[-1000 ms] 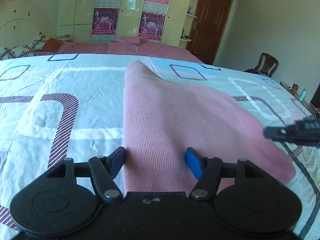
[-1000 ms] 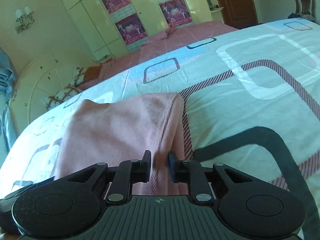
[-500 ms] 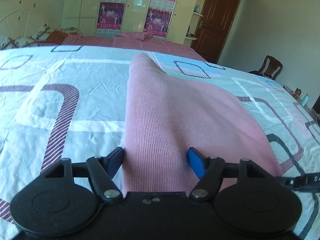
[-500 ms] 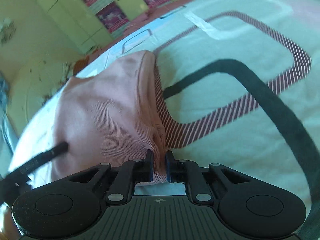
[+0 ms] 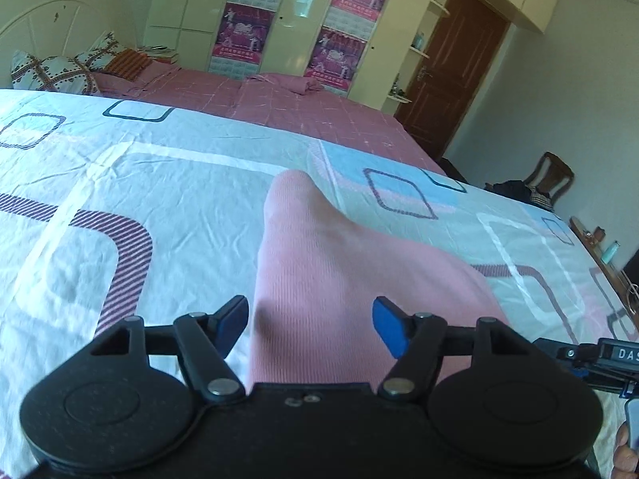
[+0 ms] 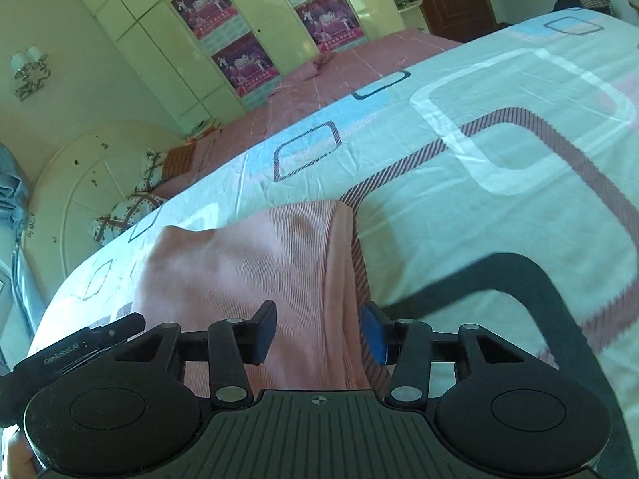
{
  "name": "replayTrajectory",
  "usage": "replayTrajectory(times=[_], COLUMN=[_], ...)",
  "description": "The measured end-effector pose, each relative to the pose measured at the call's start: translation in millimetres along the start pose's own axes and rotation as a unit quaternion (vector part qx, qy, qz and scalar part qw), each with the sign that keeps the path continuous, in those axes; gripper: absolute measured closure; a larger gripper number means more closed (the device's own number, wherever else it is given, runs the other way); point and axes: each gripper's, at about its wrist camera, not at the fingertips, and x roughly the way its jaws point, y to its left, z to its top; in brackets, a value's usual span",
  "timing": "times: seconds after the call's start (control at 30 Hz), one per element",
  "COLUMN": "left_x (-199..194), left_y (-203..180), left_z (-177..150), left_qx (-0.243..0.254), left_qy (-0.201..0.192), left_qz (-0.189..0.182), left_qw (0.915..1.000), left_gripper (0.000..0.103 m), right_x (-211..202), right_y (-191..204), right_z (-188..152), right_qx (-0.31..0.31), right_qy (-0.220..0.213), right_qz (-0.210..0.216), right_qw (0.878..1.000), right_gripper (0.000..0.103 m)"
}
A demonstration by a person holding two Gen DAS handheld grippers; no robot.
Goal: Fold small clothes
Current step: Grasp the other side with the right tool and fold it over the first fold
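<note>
Cloth first: a pink ribbed knit garment (image 5: 319, 279) lies folded on the bed's white patterned sheet (image 5: 120, 183), its doubled right edge a soft rounded ridge. The right hand-held gripper (image 6: 319, 331) has just been opening, jaws apart astride that edge, likely releasing the finished fold. The left hand-held gripper (image 5: 309, 325) stands wide over the garment's near end, gripping nothing.
</note>
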Motion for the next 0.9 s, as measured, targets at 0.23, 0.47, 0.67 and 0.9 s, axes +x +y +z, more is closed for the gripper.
replayTrajectory(times=[0.23, 0.47, 0.67, 0.9], left_x=[31, 46, 48, 52], left_y=[5, 23, 16, 12], left_z=[9, -3, -10, 2], left_qx=[-0.007, -0.08, -0.082, -0.055], left_qy=[0.013, -0.005, -0.031, -0.001], left_qz=[0.018, 0.017, 0.033, 0.054], left_qw=[0.9997, 0.9966, 0.9956, 0.997], left_gripper=[0.037, 0.036, 0.033, 0.023], right_x=[61, 86, 102, 100], right_y=[-2, 15, 27, 19], right_z=[29, 35, 21, 26], right_qx=[0.023, -0.032, -0.169, -0.149], right_qy=[0.02, 0.003, -0.044, -0.04], right_qz=[-0.03, -0.035, -0.108, -0.104], right_qw=[0.999, 0.999, 0.979, 0.983], right_gripper=[0.056, 0.083, 0.096, 0.095])
